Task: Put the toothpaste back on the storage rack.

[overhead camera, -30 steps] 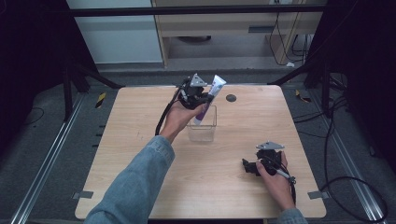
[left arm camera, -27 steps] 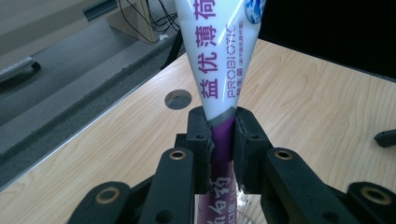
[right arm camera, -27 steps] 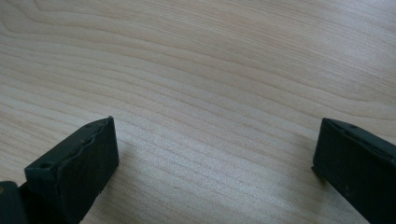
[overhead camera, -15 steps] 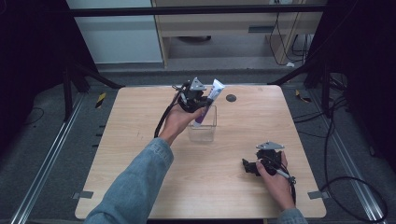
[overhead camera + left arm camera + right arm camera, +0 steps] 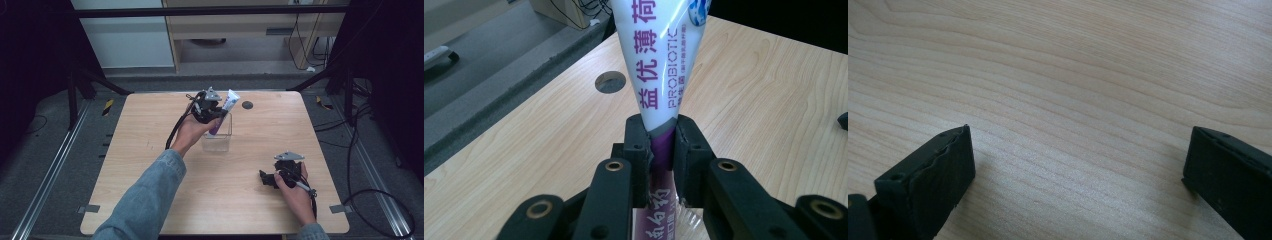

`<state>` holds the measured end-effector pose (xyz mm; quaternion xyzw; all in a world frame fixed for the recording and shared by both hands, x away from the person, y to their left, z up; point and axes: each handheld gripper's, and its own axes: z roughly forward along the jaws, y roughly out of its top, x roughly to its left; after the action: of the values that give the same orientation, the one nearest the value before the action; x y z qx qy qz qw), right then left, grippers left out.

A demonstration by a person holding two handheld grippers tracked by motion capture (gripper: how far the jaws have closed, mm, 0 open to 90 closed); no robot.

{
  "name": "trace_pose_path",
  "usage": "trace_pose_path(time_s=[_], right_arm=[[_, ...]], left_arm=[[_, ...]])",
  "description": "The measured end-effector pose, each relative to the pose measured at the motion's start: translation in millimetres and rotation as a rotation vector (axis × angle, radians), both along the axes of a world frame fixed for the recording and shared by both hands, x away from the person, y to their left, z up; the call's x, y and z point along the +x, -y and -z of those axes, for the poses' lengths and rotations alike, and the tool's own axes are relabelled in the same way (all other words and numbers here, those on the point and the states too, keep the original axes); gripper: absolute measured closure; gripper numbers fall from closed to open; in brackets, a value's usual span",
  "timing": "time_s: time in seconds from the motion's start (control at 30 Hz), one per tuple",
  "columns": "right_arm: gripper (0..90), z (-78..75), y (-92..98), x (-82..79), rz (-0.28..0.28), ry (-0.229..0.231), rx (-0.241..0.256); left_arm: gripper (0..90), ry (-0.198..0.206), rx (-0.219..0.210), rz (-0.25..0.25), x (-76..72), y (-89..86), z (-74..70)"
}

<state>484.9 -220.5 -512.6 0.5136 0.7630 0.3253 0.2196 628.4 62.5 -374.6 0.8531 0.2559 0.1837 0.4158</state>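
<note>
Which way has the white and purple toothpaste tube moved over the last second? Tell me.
Yes. The white and purple toothpaste tube, held in the left gripper, has dropped slightly toward the clear plastic container, with its top nearer the dark round table hole.

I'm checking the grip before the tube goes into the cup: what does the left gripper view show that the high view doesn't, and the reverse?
Left gripper view alone: the tongs shut on the toothpaste tube at its purple band, and the printed PROBIOTIC lettering.

High view alone: the clear cup under the tube's lower end, and the right tongs low over the table near the person's side.

Both: the tube, the wooden table, and the round hole in it.
</note>
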Motion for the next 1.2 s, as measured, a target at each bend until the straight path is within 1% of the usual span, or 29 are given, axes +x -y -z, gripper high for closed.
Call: trace_pose_path(time_s=[0.2, 0.33, 0.5, 0.57, 0.63, 0.77, 0.8, 0.9, 1.07, 1.13, 1.2], right_arm=[[0.3, 0.0, 0.0, 0.0, 0.000, 0.000, 0.001], [0.3, 0.0, 0.0, 0.0, 0.000, 0.000, 0.000], [0.3, 0.0, -0.1, 0.0, 0.001, 0.000, 0.000], [0.3, 0.0, -0.1, 0.0, 0.001, 0.000, 0.000], [0.3, 0.0, -0.1, 0.0, 0.001, 0.000, 0.000], [0.3, 0.0, 0.0, 0.0, 0.000, -0.001, 0.001], [0.3, 0.1, -0.1, 0.0, 0.000, 0.000, 0.001], [0.3, 0.1, -0.1, 0.0, 0.000, 0.000, 0.001], [0.3, 0.0, 0.0, 0.0, 0.000, -0.001, -0.001], [0.3, 0.1, 0.0, 0.1, 0.000, 0.001, -0.001], [0.3, 0.1, -0.1, 0.0, 0.001, 0.001, 0.001]], left_arm=[[78.0, -0.009, 0.012, 0.001, 0.1, -2.0, 5.4], [78.0, -0.020, 0.014, -0.007, 0.6, -3.9, 9.4], [78.1, -0.028, 0.033, -0.003, 0.1, -3.7, 11.5], [78.1, -0.023, 0.057, -0.001, -0.6, -3.0, 12.1], [78.2, -0.023, 0.062, -0.007, -0.9, -3.4, 12.9], [78.2, -0.036, 0.061, -0.008, -1.2, -5.1, 14.8], [78.2, -0.041, 0.070, -0.008, -1.4, -5.4, 15.3], [78.1, -0.054, 0.076, -0.009, -1.7, -5.8, 16.8], [78.1, -0.068, 0.087, -0.008, -2.0, -3.9, 19.3], [78.2, -0.071, 0.079, -0.006, -1.8, -2.5, 20.7], [78.2, -0.075, 0.085, -0.003, -1.5, -1.8, 21.4]])
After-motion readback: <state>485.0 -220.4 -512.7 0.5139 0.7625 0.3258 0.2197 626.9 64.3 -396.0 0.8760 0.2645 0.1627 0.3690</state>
